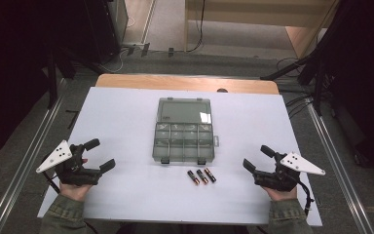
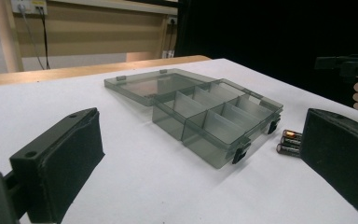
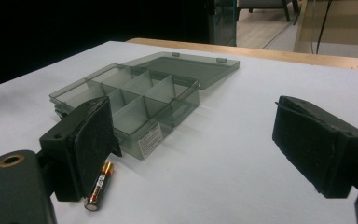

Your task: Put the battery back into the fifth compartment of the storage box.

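Observation:
A smoky clear compartment box (image 1: 184, 142) lies open mid-table, its lid (image 1: 183, 111) folded flat on the far side; the compartments look empty (image 2: 214, 119) (image 3: 135, 100). Three batteries (image 1: 201, 176) lie side by side just in front of the box (image 2: 290, 142), one beside my right gripper's left jaw (image 3: 99, 185). My left gripper (image 1: 100, 155) rests open near the left front of the table, nothing between its jaws (image 2: 200, 163). My right gripper (image 1: 258, 158) sits open at the right front, also holding nothing (image 3: 191, 140).
The white table top (image 1: 121, 122) has a wooden strip (image 1: 185, 83) along its far edge. Grey floor, cables and dark stands surround the table. The other hand and its gripper (image 2: 349, 65) appear far off in the left gripper view.

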Available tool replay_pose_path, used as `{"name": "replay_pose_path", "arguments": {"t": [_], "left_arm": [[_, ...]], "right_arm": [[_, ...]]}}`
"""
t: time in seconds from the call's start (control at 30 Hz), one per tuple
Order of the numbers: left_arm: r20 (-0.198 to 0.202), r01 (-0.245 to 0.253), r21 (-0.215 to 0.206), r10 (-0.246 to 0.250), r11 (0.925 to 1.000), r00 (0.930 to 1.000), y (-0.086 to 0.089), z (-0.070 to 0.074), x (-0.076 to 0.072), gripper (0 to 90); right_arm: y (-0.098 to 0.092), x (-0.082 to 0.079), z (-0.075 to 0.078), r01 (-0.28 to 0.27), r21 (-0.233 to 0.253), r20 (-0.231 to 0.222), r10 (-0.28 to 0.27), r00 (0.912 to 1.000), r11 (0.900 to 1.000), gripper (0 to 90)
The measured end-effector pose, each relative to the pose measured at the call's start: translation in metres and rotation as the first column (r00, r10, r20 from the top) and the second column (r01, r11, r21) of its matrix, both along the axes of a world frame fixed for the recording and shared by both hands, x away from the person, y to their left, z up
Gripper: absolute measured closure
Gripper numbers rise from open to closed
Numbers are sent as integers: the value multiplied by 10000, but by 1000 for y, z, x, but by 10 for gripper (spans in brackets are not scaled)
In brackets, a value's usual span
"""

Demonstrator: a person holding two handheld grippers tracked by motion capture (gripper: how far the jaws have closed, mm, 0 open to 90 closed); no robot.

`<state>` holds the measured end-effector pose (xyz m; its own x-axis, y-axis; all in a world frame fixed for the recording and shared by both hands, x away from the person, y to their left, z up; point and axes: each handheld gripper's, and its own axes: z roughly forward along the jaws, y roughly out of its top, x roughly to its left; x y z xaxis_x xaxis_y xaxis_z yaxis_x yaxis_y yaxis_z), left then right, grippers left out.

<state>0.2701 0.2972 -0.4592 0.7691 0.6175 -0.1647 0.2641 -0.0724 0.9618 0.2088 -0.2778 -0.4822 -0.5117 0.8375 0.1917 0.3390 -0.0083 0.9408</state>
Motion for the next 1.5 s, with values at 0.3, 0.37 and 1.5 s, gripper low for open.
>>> {"name": "replay_pose_path", "arguments": {"t": [0.3,0.37,1.5], "left_arm": [[-10,14,-15,-14,10000,10000,0,0,1,0],[-16,15,-10,-15,10000,10000,0,0,1,0],[-10,148,-241,-148,9996,9999,1,0,0,0]], "right_arm": [[1,0,0,-10,-111,-30,10,10000,9999,137],[0,0,0,-7,-95,-56,6,10000,10000,136],[47,18,4,-3029,-2758,-4774,1435,8669,9122,159]]}}
